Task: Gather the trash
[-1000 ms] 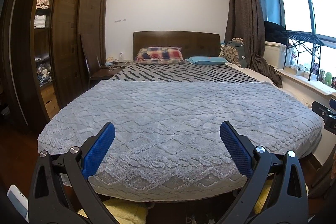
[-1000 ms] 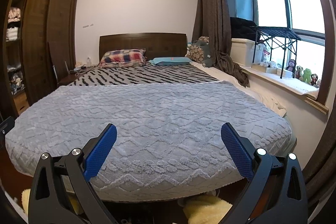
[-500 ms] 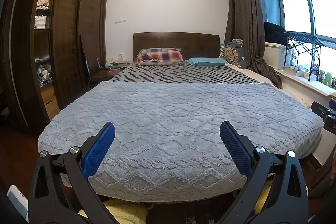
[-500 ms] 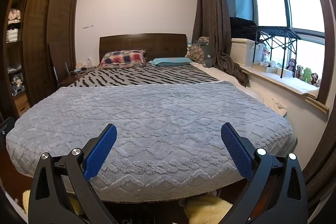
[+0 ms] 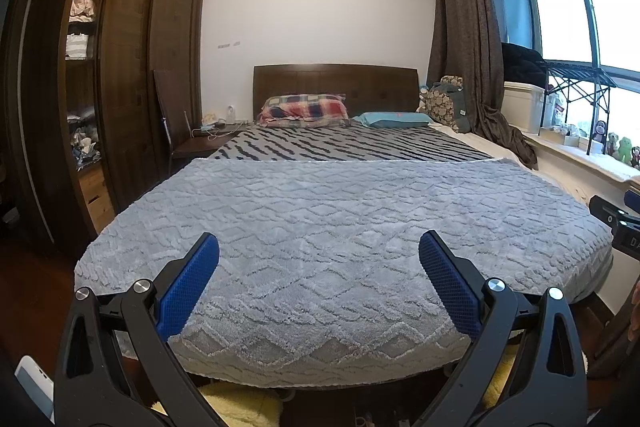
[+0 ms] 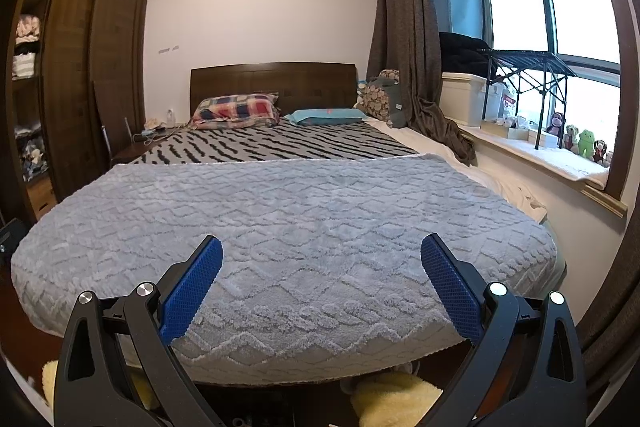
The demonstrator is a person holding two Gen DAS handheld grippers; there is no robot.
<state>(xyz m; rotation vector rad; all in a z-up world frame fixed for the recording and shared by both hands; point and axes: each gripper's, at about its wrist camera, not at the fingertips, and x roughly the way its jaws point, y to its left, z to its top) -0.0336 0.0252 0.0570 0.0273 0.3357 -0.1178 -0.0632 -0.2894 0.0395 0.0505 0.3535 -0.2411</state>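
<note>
No trash shows in either view. My left gripper is open and empty, its blue pads spread wide, held at the foot of a bed with a grey textured blanket. My right gripper is also open and empty, facing the same grey blanket from a spot further right. Part of the right gripper's body shows at the right edge of the left wrist view.
Plaid pillow and teal pillow lie by the headboard. A dark wardrobe stands left, a chair beside the bed. Window sill with toys and curtain are right. Yellow slippers lie under the bed foot.
Both views have tilted slightly; the bed sits a little lower in frame. Both grippers stay open and empty.
</note>
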